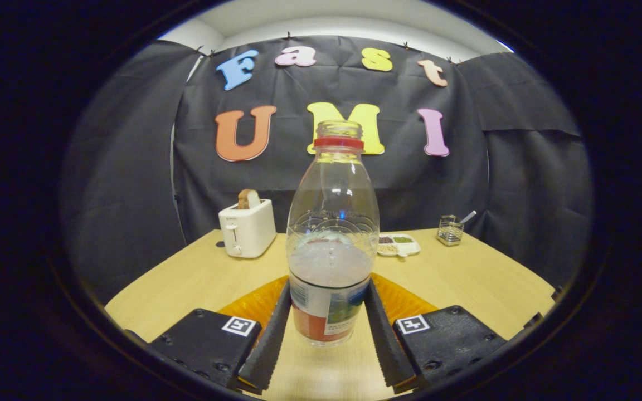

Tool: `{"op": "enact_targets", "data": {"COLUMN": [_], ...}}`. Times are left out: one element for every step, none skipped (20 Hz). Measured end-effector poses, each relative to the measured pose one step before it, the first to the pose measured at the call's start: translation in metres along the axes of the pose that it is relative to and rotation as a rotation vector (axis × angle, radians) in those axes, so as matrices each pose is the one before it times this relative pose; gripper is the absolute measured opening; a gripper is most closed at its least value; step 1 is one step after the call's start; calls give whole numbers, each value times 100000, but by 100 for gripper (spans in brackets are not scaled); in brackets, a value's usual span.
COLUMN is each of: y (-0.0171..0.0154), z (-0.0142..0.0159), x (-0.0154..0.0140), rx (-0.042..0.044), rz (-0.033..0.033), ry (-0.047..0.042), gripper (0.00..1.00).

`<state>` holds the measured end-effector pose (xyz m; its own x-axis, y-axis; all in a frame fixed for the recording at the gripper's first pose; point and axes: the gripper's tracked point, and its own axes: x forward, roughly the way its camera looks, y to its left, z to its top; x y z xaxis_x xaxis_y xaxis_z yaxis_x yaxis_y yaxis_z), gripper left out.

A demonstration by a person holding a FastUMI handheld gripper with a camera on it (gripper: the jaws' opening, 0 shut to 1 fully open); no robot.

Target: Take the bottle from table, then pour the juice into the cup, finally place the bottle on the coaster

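Bottle: clear plastic, red neck ring, pale cloudy liquid in its lower half, label of white, red and green. It stood between the fingers of the gripper. Table: light wood grain. Toaster, far left: white, with brown bread. Dish, far right: white, with green and dark fillings. Basket: silvery wire mesh.

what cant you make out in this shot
- Coaster, gripper view: the bottle and fingers cover most of it.
- Compartment dish: contents too small to identify; bottle hides its near end.
- Wire holder: contents too small.
- Gripper: whether the fingers press the bottle.
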<state>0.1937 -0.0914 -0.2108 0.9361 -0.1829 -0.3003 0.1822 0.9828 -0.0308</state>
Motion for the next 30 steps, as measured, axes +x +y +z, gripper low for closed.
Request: {"op": "enact_targets", "data": {"y": [-37,227,103,114,5,-143,-236,-130,-69,-81,-26,-138,-14,124,189,-32,-1,180,46,132,77,98,163,59,2,40,39,12,8,136], "z": [-394,-366,-536,-299,-338,-571,-641,-465,-553,-322,-360,-366,-144,22,-60,-33,-194,-21,-90,-4,-130,-288,-354,-81,64,-17,-175,155,162,407], "x": [607,573,667,534,565,686,659,652,503,496,364,264,169,102,220,105,171,-62,76,80,94,108,178,13,-117,-25,-26,-105,-174,-286], "rx": [-1359,-233,1095,1130,422,-379,-727,-652,-788,-873,-827,-229,118,489,401,-52,-61,288,36,-240,-258,264,-104,-523,-506,-343,-25,-170,297,-153], "rz": [-615,789,820,183,-311,-581,-868,-526,-89,-321,62,-465,-104,640,636,117,628,921,684,629,97,511,680,143,-214,-397,330,114,384,131], "ry": [497,264,186,-265,-28,779,1037,772,547,431,463,741,22,-236,-253,106,196,-51,-105,-150,286,1418,1205,389,-562,610,492,-147,-603,-657], "gripper": [77,77,77,77,77,77,77,77,77,77,77,77,77,77,77,77,77,78,78,78,78,79,80,80,80,80,82,84,88,100]}}
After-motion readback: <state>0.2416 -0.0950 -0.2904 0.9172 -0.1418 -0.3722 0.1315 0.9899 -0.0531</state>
